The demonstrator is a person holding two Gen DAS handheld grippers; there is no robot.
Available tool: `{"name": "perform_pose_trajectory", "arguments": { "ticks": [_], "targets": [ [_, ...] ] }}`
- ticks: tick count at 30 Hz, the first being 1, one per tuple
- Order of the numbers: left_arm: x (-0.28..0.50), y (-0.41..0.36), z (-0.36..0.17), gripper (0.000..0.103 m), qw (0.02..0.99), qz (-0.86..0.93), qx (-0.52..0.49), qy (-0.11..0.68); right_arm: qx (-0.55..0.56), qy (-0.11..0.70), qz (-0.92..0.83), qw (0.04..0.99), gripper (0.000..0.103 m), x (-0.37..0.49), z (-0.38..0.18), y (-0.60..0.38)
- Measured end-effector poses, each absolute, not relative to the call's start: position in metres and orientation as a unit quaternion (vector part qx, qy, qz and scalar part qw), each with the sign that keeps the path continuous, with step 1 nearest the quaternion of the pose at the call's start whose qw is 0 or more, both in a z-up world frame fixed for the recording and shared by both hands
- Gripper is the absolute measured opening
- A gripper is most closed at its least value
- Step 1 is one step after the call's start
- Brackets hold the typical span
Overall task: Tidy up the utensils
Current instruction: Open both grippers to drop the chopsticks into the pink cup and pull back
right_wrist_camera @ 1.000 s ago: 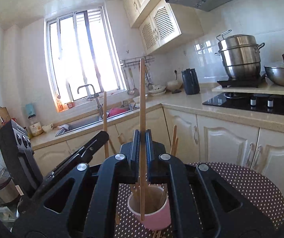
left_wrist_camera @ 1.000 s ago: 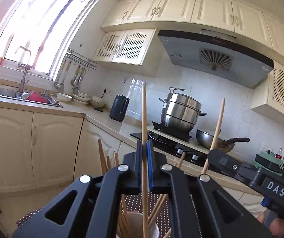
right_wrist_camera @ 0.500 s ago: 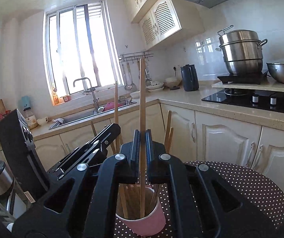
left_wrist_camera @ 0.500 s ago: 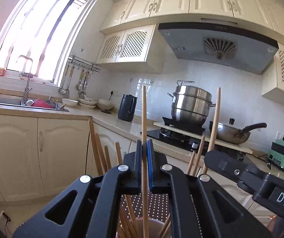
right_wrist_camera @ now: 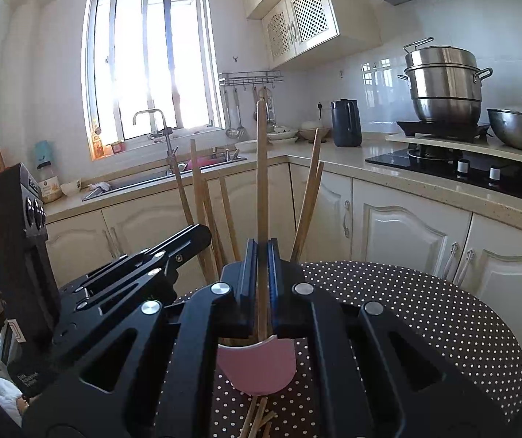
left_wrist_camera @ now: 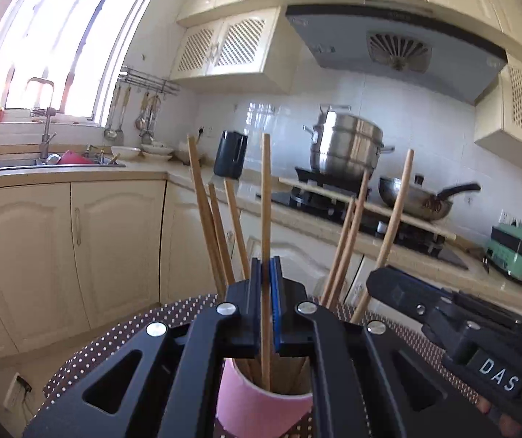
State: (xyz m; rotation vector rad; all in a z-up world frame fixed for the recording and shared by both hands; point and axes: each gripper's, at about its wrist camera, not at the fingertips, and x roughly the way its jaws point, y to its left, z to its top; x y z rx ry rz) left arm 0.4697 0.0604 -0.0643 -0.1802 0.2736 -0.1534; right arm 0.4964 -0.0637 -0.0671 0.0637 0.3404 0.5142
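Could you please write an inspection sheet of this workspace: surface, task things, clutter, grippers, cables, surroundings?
Surface: round table with a dark polka-dot cloth.
Job's things: pink cup on the cloth, holding several wooden chopsticks that lean outward; more loose chopsticks lie on the cloth beside the cup.
Clutter: nothing seen on the cloth besides these.
Grippers: left gripper shut on one upright chopstick with its lower end inside the cup; right gripper shut on another chopstick, lowered toward the cup.
Cables: plug and cord at a low wall socket.
Surroundings: cream cabinets, sink, black kettle, steel steamer pot, wok.
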Motion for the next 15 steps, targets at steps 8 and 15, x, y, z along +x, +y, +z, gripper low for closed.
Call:
{"name": "perform_pose_trajectory", "arguments": {
  "ticks": [8,15],
  "targets": [
    [0.450,0.062,-0.065,0.033,0.978,-0.093,-0.080,0.167,0.039,0.193,0.239,0.951,0.007,0.490,-0.075,-0.066],
    [0.416,0.074,-0.055,0.041,0.978,-0.090,-0.079,0.171,0.035,0.196,0.228,0.953,0.027,0.469,-0.062,-0.071]
  ]
}}
